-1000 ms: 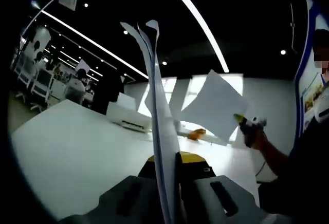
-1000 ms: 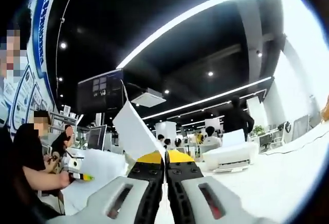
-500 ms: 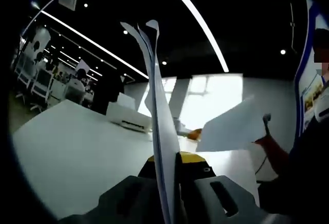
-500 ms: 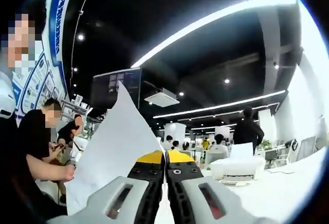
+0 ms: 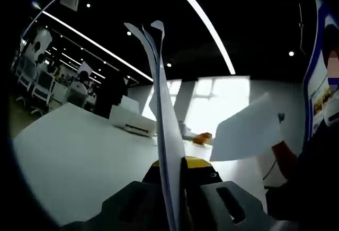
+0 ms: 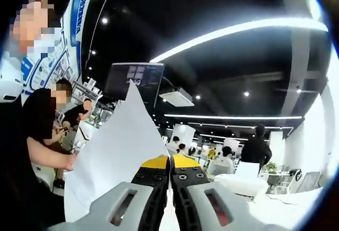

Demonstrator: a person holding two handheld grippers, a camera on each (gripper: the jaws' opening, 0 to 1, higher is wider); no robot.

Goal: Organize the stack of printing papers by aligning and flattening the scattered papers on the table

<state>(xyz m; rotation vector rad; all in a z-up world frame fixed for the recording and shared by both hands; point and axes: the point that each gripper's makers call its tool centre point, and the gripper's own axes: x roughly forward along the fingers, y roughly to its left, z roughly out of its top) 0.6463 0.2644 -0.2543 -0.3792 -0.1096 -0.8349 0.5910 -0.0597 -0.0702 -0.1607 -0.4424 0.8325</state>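
Paper first: the left gripper clamps a thin sheaf of sheets edge-on, standing upright above the white table. The right gripper pinches a single sheet at its corner, held aloft; the same sheet hangs beyond the sheaf in the left gripper view. To do this well, I judge the single sheet should meet the sheaf flat, edges matched, before both go down to tap square. Farther off sit a printer and seated people. How many sheets the sheaf holds is unclear.
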